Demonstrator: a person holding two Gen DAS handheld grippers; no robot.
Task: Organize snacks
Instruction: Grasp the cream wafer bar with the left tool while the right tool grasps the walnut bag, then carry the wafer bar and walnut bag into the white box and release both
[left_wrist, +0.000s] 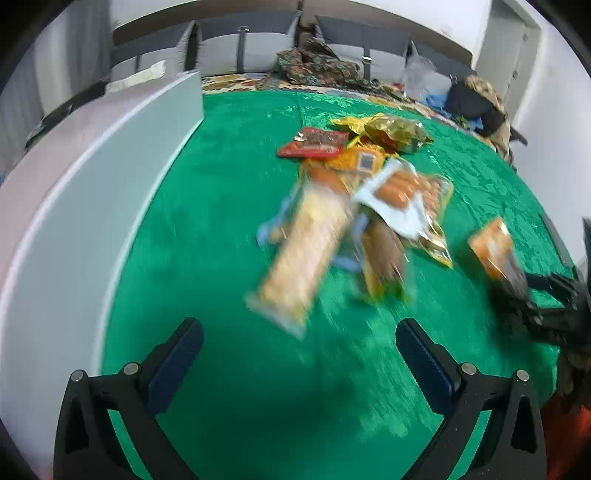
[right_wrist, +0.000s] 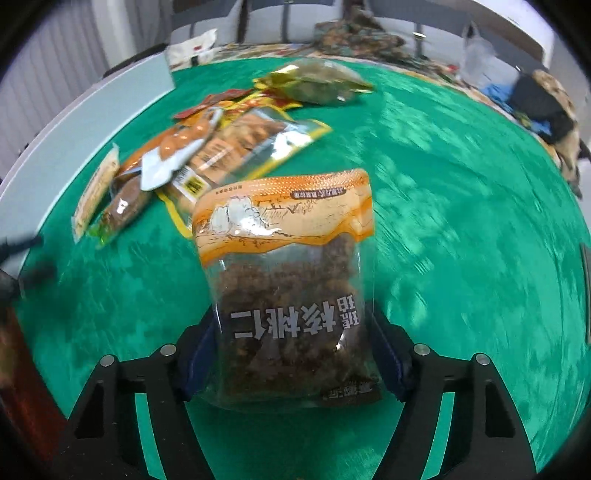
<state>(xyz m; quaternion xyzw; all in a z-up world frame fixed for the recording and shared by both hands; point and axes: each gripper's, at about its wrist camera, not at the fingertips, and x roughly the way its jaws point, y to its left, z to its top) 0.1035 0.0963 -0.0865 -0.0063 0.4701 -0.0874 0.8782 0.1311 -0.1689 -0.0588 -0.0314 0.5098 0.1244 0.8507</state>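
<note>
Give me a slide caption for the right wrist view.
Right tool grips an orange-topped walnut bag above the green cloth, snack pile behind.

- green cloth (left_wrist: 229, 184) covers the table
- white box (left_wrist: 92, 192) along its left edge
- grey sofa (left_wrist: 236, 48) at the far wall
- patterned fabric (left_wrist: 317, 66) heaped on it
- clear plastic bag (left_wrist: 419, 70), far right
- black bag (left_wrist: 472, 99) beside that

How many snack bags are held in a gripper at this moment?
1: the walnut bag, clamped in the right gripper. The left gripper is open and empty; the other snacks lie in a pile.
</note>
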